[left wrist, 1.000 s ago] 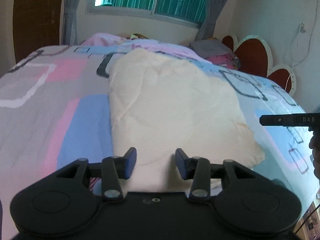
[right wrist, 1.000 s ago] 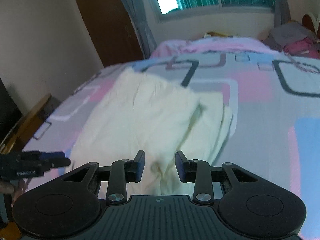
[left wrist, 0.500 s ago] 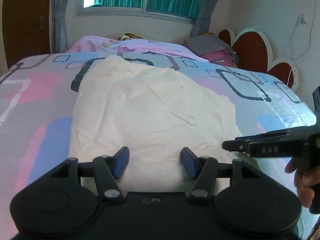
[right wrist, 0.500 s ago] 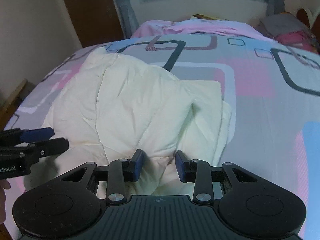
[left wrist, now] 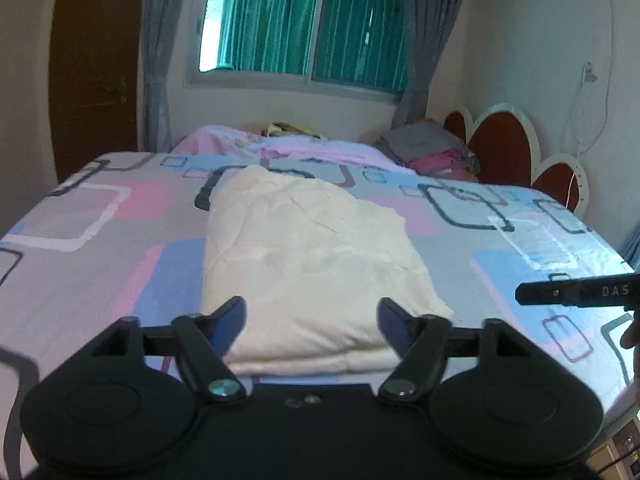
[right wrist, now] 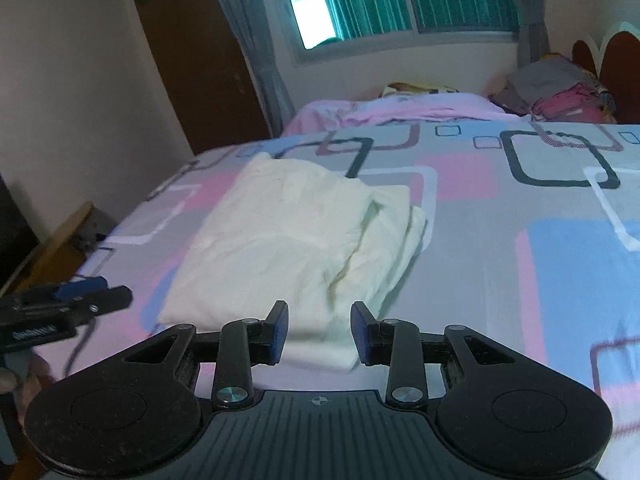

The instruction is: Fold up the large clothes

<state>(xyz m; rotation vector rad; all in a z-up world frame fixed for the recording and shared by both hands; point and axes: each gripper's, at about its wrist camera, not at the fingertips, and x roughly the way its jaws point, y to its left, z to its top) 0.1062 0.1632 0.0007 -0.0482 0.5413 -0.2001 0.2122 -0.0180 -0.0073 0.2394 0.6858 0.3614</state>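
Observation:
A cream-coloured garment [left wrist: 308, 256] lies folded into a thick rectangle on the patterned bed sheet [left wrist: 100, 224]. My left gripper [left wrist: 312, 322] hovers above the garment's near edge, its jaws opening wide with nothing pinched between them. In the right wrist view the same garment [right wrist: 288, 240] shows a rumpled fold on its right side. My right gripper [right wrist: 319, 332] hangs over the garment's near corner, its jaws opening a little and apart from the cloth. Each gripper shows at the edge of the other's view.
A pink blanket [left wrist: 288, 146] and a pile of grey and pink clothes [left wrist: 432, 152] lie at the far end of the bed. A red scalloped headboard [left wrist: 504, 148] stands at the right, a brown door [left wrist: 96, 72] at the left. A hand [left wrist: 632, 336] shows at the right edge.
Both grippers have pulled back and risen from the garment. The left jaws have spread much wider. The garment lies still on the bed.

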